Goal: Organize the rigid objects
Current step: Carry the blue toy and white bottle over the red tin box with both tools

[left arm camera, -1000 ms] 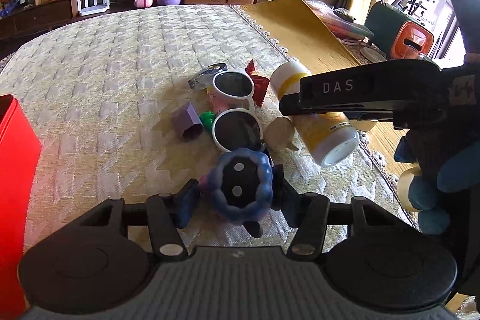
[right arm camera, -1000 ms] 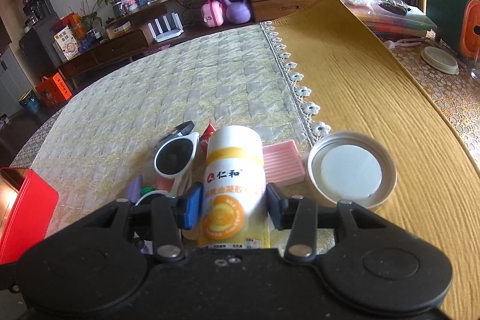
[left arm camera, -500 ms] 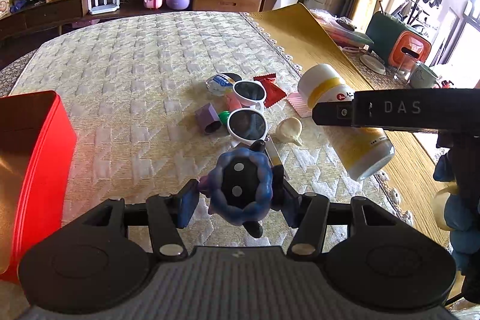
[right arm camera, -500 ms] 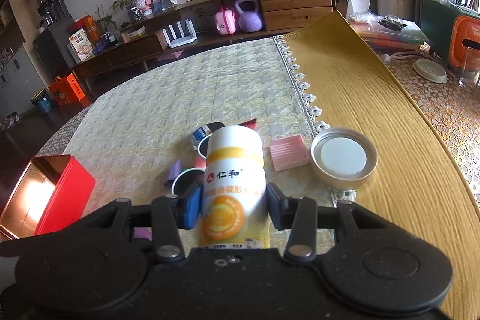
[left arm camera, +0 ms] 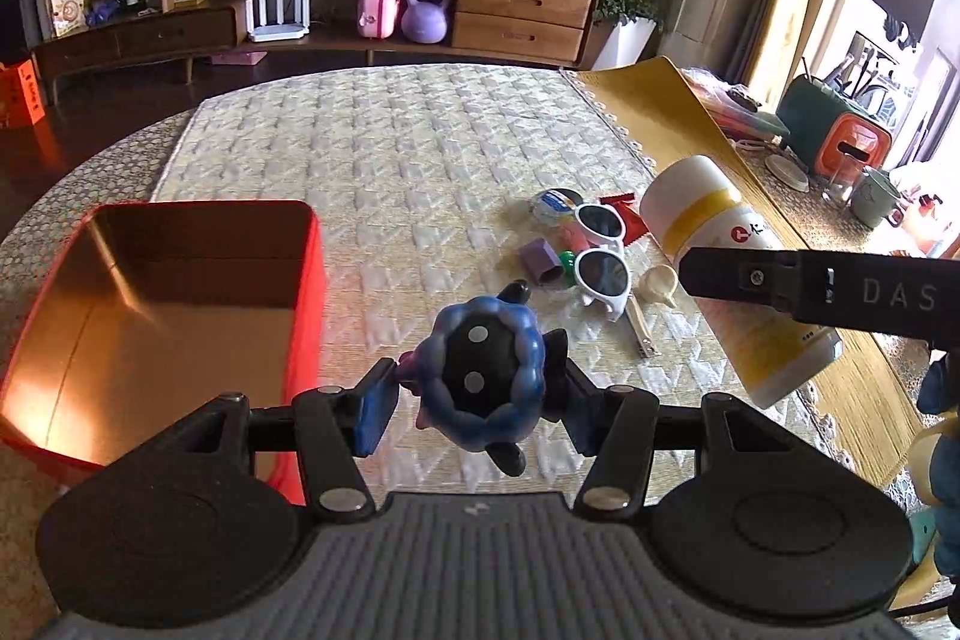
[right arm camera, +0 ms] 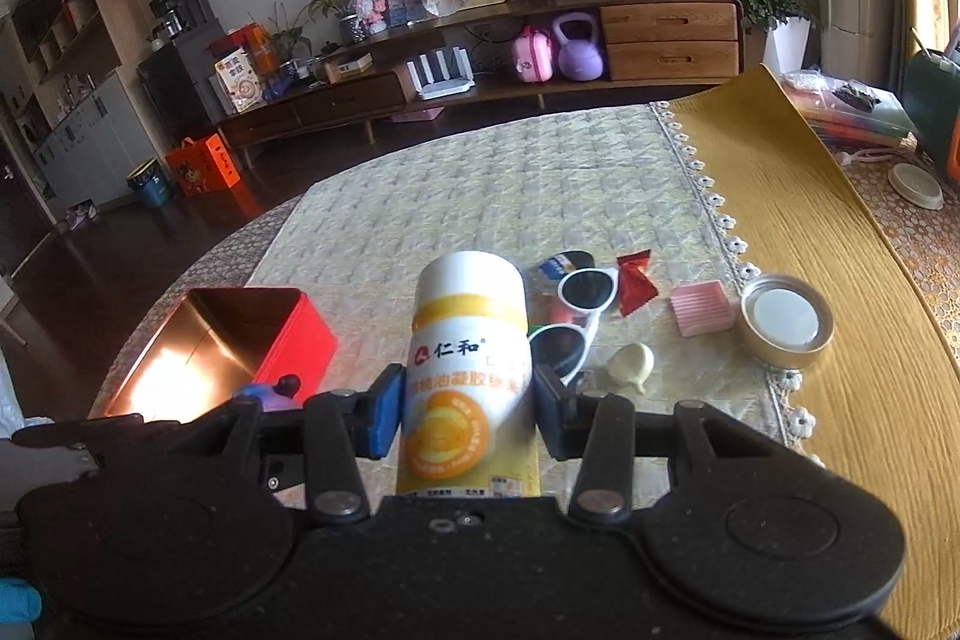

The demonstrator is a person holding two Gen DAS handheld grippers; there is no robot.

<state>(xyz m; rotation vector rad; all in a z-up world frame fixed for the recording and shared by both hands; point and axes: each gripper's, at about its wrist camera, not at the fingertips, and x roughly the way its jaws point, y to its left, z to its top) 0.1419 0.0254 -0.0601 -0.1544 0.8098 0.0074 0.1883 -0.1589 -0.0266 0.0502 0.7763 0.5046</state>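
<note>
Quilted cloth (left arm camera: 420, 172); left gripper (left arm camera: 474, 403) clamps knobbly toy (left arm camera: 480, 376), right gripper (right arm camera: 468, 412) clamps smooth bottle (right arm camera: 468, 340).

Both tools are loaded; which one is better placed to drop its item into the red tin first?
Left, probably. The left tool, gripping the blue figurine, is right beside the open red tin; the right tool's bottle is farther off.

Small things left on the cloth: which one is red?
The sweet wrapper, lying beside the white sunglasses. The soap-like block is pink, the little scoop cream, the lid metal.
</note>
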